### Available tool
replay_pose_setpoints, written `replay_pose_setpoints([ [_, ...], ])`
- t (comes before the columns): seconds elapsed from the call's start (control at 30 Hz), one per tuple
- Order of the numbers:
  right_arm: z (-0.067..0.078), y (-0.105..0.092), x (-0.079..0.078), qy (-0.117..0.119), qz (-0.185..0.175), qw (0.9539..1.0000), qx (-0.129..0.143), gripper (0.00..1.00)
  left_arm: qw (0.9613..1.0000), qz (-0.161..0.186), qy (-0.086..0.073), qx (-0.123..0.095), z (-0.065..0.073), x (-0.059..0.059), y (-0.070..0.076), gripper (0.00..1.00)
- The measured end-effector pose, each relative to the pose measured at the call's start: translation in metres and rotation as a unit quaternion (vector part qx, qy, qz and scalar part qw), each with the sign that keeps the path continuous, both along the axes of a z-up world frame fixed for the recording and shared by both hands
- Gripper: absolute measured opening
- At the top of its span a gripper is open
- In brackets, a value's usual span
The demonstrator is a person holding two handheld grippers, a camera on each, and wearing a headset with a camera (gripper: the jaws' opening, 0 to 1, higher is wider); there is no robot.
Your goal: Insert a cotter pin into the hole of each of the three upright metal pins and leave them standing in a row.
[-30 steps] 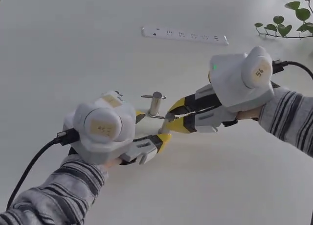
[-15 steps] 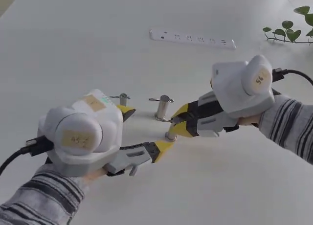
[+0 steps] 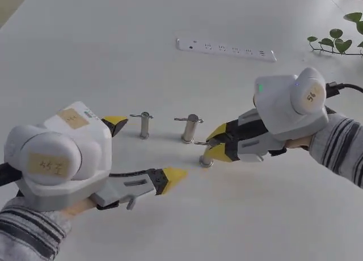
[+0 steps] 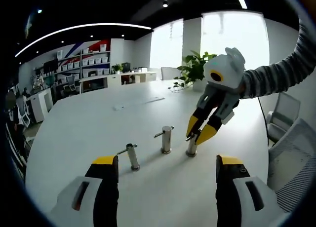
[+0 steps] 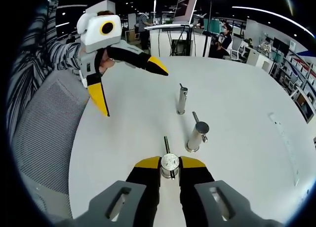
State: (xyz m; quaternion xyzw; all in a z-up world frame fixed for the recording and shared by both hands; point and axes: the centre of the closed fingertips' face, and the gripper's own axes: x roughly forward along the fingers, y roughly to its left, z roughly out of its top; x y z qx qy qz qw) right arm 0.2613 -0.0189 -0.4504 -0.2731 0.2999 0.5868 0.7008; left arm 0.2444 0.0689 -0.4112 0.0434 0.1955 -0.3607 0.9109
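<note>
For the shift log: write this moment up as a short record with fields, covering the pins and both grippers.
pin names: as in head view
left pin: upright, cotter pin through it
middle pin: upright, cotter pin through it
right pin: upright, cotter pin at its top
right gripper: shut on right pin
left gripper: open, empty
row: three pins standing on the white table
background: power strip

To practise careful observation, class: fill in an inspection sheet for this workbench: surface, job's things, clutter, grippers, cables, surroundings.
Surface: white table.
Job's things: left pin and middle pin upright, each with a cotter pin through it; third pin upright at the right gripper.
Clutter: power strip at the far side.
Grippers: left gripper open, empty; right gripper shut on the third cotter pin.
Cables: black cable from the right gripper.
Surroundings: plant, mesh chair.
</note>
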Motion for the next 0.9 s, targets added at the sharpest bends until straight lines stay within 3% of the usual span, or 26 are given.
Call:
replay_pose_setpoints([
  [0.4,0.005,-0.022,0.018,-0.010,-0.004,0.9998,-0.014,0.08,0.9999,0.009,-0.008,-0.001,0.004,0.004,0.006,0.91],
  [0.9,0.002,-0.038,0.036,-0.012,-0.010,0.9994,-0.029,0.08,0.9995,0.028,0.001,-0.013,0.002,0.010,0.012,0.99],
])
